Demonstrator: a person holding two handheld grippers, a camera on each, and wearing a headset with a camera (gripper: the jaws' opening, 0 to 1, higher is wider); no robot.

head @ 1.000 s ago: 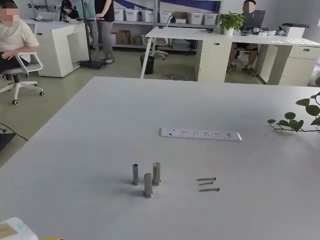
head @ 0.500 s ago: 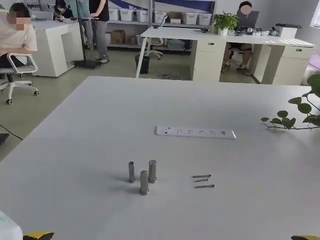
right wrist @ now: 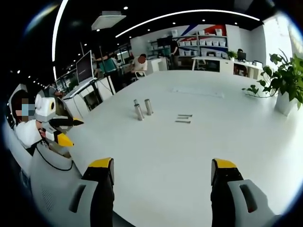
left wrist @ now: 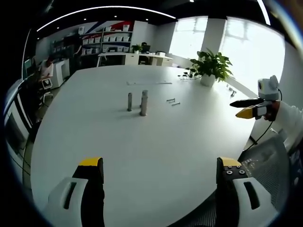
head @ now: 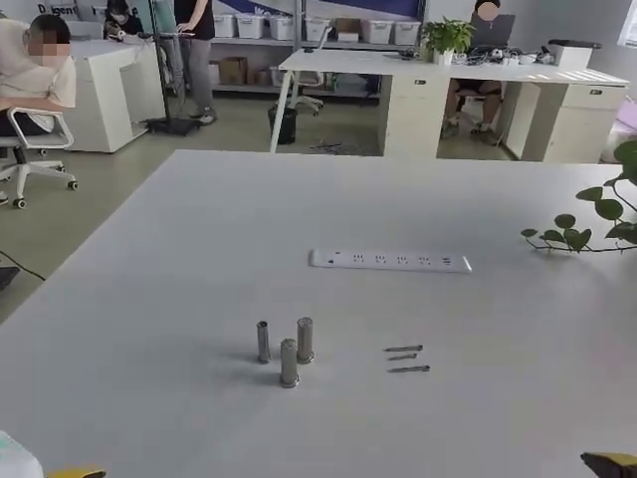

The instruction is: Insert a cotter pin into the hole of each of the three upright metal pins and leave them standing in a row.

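On the big white workbench (head: 149,299) all the parts sit loose and neither tool holds anything. White power strip (head: 390,261) lies flat past the middle of the top, well behind the parts. Leafy vine (head: 587,224) trails in from the right edge. The left gripper view shows a potted plant (left wrist: 210,66) at a far corner.

Left gripper (left wrist: 158,165) hangs at the near edge, jaws wide apart, nothing between them, yellow tips facing the parts from well back. Right gripper (right wrist: 162,164) is the same: jaws spread wide, empty, at the near edge. Each shows in the other's view, held out to the side.

Three upright metal pins (head: 289,362) stand close together near the front centre, in a tight triangle rather than a row. Two are behind and one is in front between them; I cannot tell whether any touch. Three cotter pins (head: 402,357) lie flat near their right side, roughly parallel, one behind the other, apart from the metal pins. All three are loose on the top, not in any pin.
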